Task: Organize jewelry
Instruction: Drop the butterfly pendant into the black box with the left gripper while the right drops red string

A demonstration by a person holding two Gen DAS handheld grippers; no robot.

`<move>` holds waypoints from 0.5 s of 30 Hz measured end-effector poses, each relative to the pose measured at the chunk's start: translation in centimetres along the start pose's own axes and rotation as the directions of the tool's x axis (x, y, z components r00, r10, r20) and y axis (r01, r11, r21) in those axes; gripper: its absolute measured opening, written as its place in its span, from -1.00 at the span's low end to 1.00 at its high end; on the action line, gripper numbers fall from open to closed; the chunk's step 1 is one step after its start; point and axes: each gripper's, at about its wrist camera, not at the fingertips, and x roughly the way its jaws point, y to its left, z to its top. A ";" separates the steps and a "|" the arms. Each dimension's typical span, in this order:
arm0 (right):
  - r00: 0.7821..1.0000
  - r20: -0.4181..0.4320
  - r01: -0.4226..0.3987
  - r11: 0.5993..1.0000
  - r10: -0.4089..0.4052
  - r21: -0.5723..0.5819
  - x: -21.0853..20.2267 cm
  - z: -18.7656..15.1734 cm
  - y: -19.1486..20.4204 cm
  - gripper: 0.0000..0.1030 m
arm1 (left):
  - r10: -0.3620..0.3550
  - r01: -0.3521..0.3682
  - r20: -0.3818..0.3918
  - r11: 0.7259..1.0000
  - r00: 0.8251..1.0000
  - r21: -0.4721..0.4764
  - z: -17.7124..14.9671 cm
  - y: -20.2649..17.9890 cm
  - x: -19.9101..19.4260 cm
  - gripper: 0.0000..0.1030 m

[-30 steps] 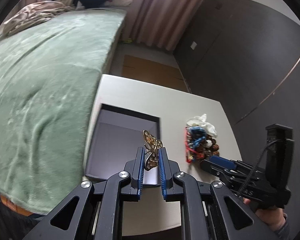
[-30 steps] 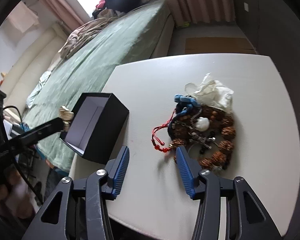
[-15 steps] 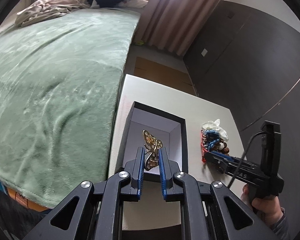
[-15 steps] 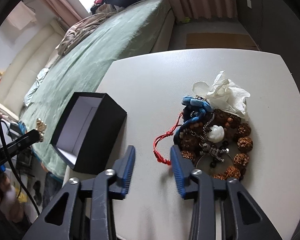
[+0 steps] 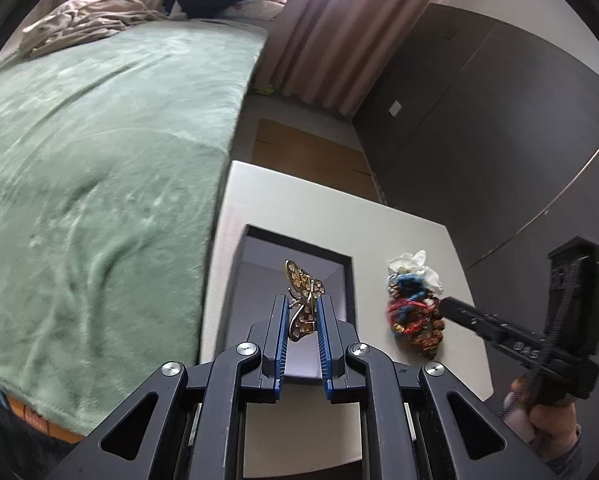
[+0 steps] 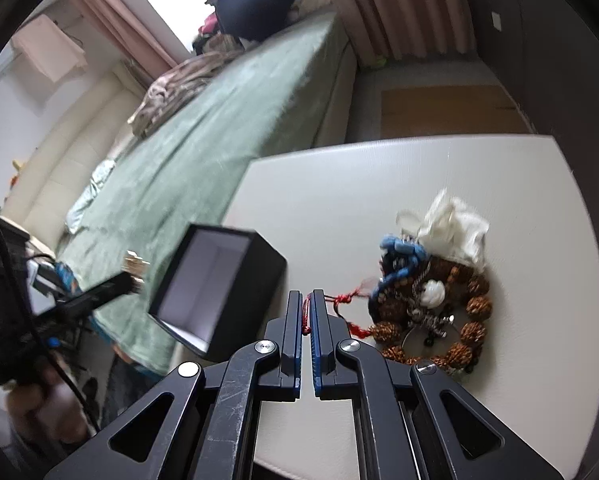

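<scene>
My left gripper (image 5: 302,300) is shut on a gold butterfly brooch (image 5: 302,296) and holds it over the near edge of an open black box (image 5: 299,272) with a grey inside. The box (image 6: 219,288) stands on the white table (image 6: 379,184). My right gripper (image 6: 307,300) is shut on a red cord bracelet (image 6: 341,300) that leads to a pile of jewelry (image 6: 427,312): brown bead bracelets, blue beads, a metal chain. In the left wrist view the pile (image 5: 413,312) lies right of the box, with the right gripper's fingers at it.
A white crumpled tissue (image 6: 451,228) lies at the far side of the pile. A bed with a green blanket (image 5: 91,184) runs along the table's left edge. Dark cabinets (image 5: 479,128) stand to the right, curtains behind.
My right gripper has closed on the red cord at the pile's near left. My left gripper still holds the brooch and has shifted over the box.
</scene>
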 end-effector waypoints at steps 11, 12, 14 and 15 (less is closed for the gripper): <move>0.996 0.069 -0.057 0.997 0.061 -0.056 -3.2 2.5 4.2 -0.89 | -0.008 0.008 0.015 1.000 1.000 0.012 0.9 -0.6 0.0 0.39; 0.995 0.071 -0.063 0.996 0.067 -0.063 -3.2 2.7 4.6 -0.89 | -0.005 0.005 0.018 1.000 1.000 0.011 1.0 -0.5 -0.2 0.39; 0.994 0.070 -0.073 0.994 0.079 -0.077 -3.0 3.0 5.4 -0.89 | 0.005 -0.005 0.021 1.000 1.000 -0.008 1.1 0.4 -0.7 0.39; 0.994 0.068 -0.078 0.993 0.084 -0.084 -2.9 3.1 5.8 -0.89 | 0.010 -0.010 0.026 1.000 1.000 -0.018 1.1 0.9 -1.0 0.39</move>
